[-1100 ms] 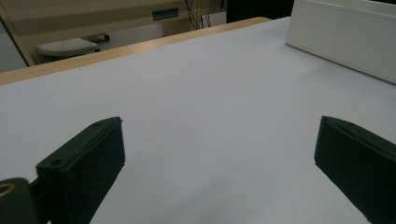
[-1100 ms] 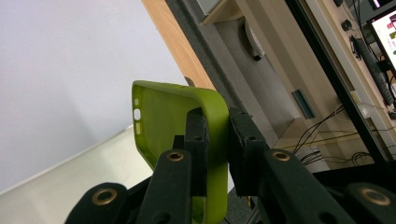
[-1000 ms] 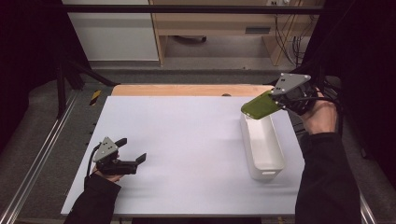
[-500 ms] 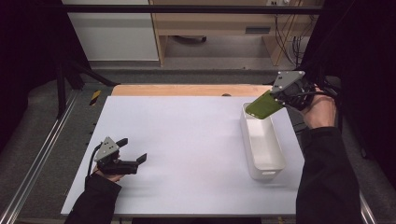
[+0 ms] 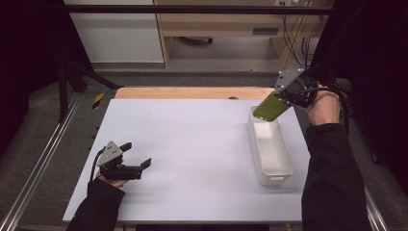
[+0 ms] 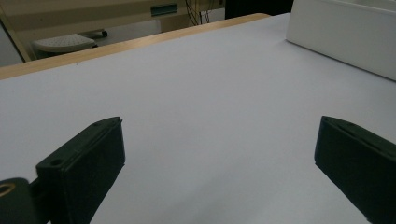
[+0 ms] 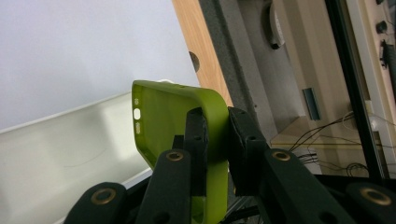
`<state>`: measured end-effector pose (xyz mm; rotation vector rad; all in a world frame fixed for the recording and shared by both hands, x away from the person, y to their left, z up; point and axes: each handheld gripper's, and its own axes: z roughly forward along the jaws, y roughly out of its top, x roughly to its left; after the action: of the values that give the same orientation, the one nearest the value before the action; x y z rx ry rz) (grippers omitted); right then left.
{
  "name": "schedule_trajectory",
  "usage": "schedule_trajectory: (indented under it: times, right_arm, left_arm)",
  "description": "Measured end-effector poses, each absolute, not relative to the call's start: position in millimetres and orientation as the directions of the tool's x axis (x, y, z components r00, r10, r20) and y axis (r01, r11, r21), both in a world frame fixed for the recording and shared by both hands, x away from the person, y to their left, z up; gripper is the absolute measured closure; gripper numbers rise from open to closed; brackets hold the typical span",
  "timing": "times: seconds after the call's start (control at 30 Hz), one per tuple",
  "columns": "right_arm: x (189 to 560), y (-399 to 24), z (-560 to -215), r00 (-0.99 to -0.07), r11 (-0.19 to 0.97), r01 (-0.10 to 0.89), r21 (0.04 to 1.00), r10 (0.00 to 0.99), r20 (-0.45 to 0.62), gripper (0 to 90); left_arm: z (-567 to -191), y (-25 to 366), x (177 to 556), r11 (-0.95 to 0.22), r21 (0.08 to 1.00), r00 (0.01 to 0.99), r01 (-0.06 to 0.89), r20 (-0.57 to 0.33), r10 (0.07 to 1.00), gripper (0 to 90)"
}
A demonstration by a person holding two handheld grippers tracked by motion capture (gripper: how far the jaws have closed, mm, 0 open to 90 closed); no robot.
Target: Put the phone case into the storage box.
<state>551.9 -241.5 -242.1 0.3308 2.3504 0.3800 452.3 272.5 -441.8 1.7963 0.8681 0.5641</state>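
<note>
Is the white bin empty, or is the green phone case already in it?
Empty: the white bin shows a bare floor, while the green phone case hangs above its far end, clamped in the right gripper.

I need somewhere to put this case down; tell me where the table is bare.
The white sheet is bare from the left gripper across to the long white plastic bin, and the bin looks empty. The right gripper holds the green phone case above the bin's far end: the only crowded spot.
</note>
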Motion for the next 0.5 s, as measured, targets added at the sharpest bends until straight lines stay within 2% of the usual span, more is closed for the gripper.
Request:
schedule_trajectory:
  times: [0.5]
  right_arm:
    - [576.5,-233.3,-258.7,-0.756,0.966,0.063,0.25,0.21,-0.62,78.8]
  left_arm:
    - [-443.5,272.0,453.6,-0.224,0.924,0.632,0.31,-0.024,0.774,1.4]
